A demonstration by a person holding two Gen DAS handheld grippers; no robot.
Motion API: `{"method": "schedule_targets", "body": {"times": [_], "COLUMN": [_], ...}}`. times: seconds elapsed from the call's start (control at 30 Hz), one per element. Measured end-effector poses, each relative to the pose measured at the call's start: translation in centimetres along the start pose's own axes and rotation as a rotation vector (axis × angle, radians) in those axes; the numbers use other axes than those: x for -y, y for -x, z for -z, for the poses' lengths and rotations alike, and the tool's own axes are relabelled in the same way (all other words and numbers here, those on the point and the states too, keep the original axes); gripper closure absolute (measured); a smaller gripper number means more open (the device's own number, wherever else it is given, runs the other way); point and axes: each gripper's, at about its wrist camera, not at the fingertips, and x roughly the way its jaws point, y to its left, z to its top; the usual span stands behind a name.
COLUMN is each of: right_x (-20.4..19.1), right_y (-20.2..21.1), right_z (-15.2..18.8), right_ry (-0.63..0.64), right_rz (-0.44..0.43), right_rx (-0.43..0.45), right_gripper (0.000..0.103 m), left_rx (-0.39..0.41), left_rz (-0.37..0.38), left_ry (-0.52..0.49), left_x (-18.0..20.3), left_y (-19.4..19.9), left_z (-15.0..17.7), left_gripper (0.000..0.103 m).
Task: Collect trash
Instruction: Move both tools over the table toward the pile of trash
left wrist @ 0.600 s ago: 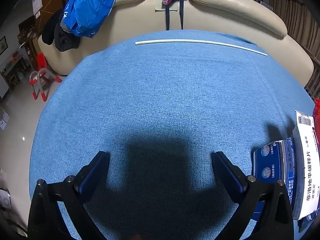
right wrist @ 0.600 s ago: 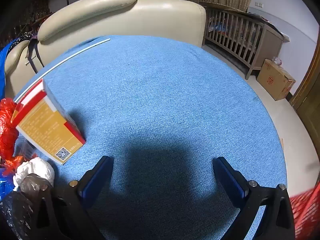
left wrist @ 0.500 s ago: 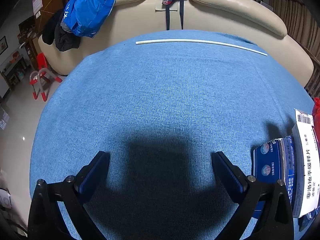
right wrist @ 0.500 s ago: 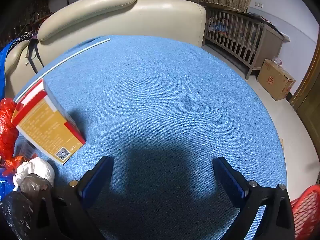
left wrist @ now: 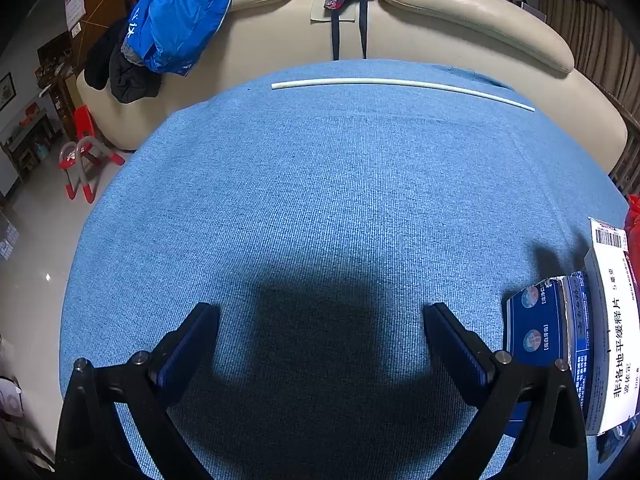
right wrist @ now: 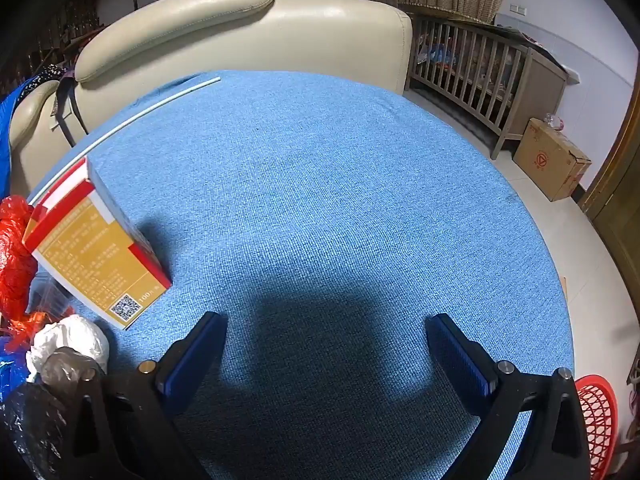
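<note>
Both grippers hover over a blue cloth-covered table (left wrist: pixel 340 200). My left gripper (left wrist: pixel 320 316) is open and empty; a blue box (left wrist: pixel 540 328) and a white medicine box (left wrist: pixel 612 336) lie to its right. My right gripper (right wrist: pixel 326 328) is open and empty. To its left lie a red and gold box (right wrist: pixel 96 256), a red plastic bag (right wrist: pixel 14 248), a crumpled white wad (right wrist: pixel 72 340) and a dark plastic bag (right wrist: pixel 36 420). A red mesh basket (right wrist: pixel 596 420) shows at the lower right edge of the right wrist view, beside the table.
A long white rod (left wrist: pixel 400 85) lies near the table's far edge, seen also in the right wrist view (right wrist: pixel 128 120). A cream sofa (left wrist: pixel 440 20) with a blue jacket (left wrist: pixel 180 16) stands behind. A wooden crib (right wrist: pixel 480 76) and cardboard box (right wrist: pixel 548 160) stand at right.
The red basket has come further into the lower right corner of the right wrist view. Both grippers stay open and almost still.
</note>
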Motion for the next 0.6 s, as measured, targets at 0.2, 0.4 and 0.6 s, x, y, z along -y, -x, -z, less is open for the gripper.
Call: {"method": "schedule_targets", "body": {"times": [0.2, 0.4, 0.6], "right_x": [-0.8, -1.5, -2.1], "right_y": [-0.5, -1.1, -1.5], "right_z": [-0.7, -1.3, -2.0], "right_ry": [-0.002, -0.003, 0.028], "right_rz": [0.002, 0.003, -0.019], "right_rx": [0.000, 0.000, -0.015], "right_gripper": [0.000, 0.000, 0.000], "left_rx": [-0.008, -0.020, 0.026], "left_rz": [0.017, 0.050, 0.087], "left_ry": [-0.016, -0.018, -0.014], "left_x": [-0.6, -0.5, 0.3], "left_y": [0.1, 1.1, 4.9], "left_z": [0.2, 0.8, 1.6], "left_gripper": [0.000, 0.000, 0.000]}}
